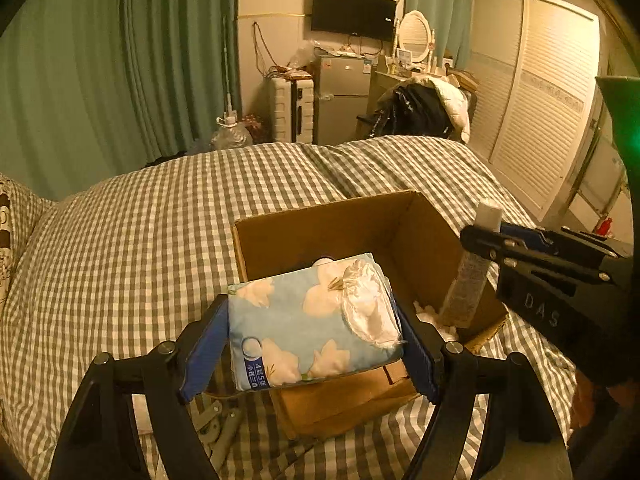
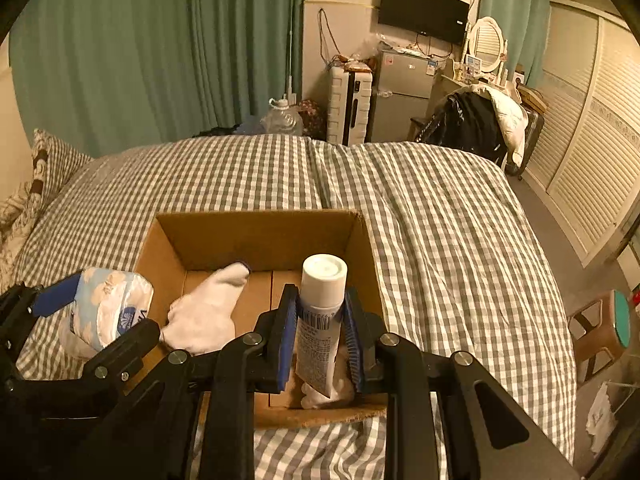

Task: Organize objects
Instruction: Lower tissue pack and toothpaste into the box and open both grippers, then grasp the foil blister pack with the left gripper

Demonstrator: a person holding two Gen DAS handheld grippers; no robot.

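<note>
An open cardboard box (image 1: 320, 232) (image 2: 256, 236) sits on the checked bed. My left gripper (image 1: 312, 340) is shut on a blue floral tissue pack (image 1: 308, 324), held over the box's near left edge; the pack also shows in the right wrist view (image 2: 108, 308). My right gripper (image 2: 322, 336) is shut on a white-capped tube (image 2: 320, 320), upright inside the box at its near right corner; the tube also shows in the left wrist view (image 1: 468, 284). A white sock (image 2: 208, 312) lies in the box. White fluff (image 2: 328, 394) sits under the tube.
The checked duvet (image 2: 420, 220) covers the bed around the box. A pillow (image 2: 44, 168) lies at the left. Metal scissors-like tool (image 1: 220, 424) lies on the bed below my left gripper. A wardrobe (image 2: 600, 120), fridge (image 2: 400, 92) and stool (image 2: 600, 332) stand beyond.
</note>
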